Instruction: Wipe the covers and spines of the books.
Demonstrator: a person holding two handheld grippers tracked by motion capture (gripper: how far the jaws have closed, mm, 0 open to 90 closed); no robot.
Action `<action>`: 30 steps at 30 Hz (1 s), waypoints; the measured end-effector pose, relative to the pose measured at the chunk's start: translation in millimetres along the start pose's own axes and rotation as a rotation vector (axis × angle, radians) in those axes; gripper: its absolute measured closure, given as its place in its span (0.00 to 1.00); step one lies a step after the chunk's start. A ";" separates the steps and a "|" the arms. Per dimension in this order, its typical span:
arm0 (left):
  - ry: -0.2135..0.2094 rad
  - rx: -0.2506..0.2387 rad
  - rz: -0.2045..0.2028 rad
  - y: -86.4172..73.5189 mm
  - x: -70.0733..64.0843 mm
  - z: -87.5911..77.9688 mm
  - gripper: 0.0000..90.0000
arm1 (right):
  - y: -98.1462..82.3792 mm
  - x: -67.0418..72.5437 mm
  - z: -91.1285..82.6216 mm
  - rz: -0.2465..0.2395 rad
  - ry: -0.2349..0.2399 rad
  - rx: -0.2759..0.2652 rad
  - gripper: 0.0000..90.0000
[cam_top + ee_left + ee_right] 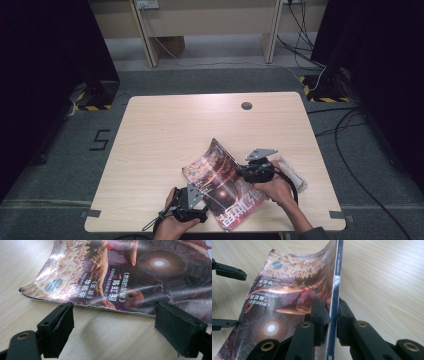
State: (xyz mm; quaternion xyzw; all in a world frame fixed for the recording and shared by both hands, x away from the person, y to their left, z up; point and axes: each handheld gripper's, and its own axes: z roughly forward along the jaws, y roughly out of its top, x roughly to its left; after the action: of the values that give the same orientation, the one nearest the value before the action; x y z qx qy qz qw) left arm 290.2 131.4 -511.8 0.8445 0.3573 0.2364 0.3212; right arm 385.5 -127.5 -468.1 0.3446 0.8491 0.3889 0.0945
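Observation:
A glossy magazine (220,186) with a dark reddish cover lies near the table's front edge, its right side curled up off the wood. My right gripper (246,172) is shut on that raised spine edge (334,290), one pad on the cover and one behind it (333,315). Low at the magazine's near left edge (100,305), my left gripper (203,202) stands open. Its jaws are spread wide over bare table (117,330), just short of the cover and not touching it. The left gripper's fingertips (229,272) also appear at the left of the right gripper view.
The pale wooden table (165,130) has a round cable hole (246,105) at the back. A flat whitish packet (294,172) lies just right of my right hand. Cables run across the grey floor on the right.

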 end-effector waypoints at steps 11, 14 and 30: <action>0.013 -0.072 -0.107 4.9 29.8 -5.1 0.21 | 7.6 3.9 -9.5 -0.070 0.028 -0.016 0.89; 0.026 -0.077 -0.120 6.3 36.1 -6.2 0.21 | 8.4 3.5 -12.4 -0.075 0.041 -0.017 0.89; -0.034 -0.156 -0.133 33.3 58.9 9.9 0.18 | 13.1 8.7 -22.7 -0.148 0.143 -0.026 0.91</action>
State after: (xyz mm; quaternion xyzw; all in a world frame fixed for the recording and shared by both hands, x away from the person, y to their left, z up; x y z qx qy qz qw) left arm 348.8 154.2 -484.9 0.7952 0.3877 0.2275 0.4070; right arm 376.0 -129.3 -442.3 0.2512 0.8717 0.4154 0.0666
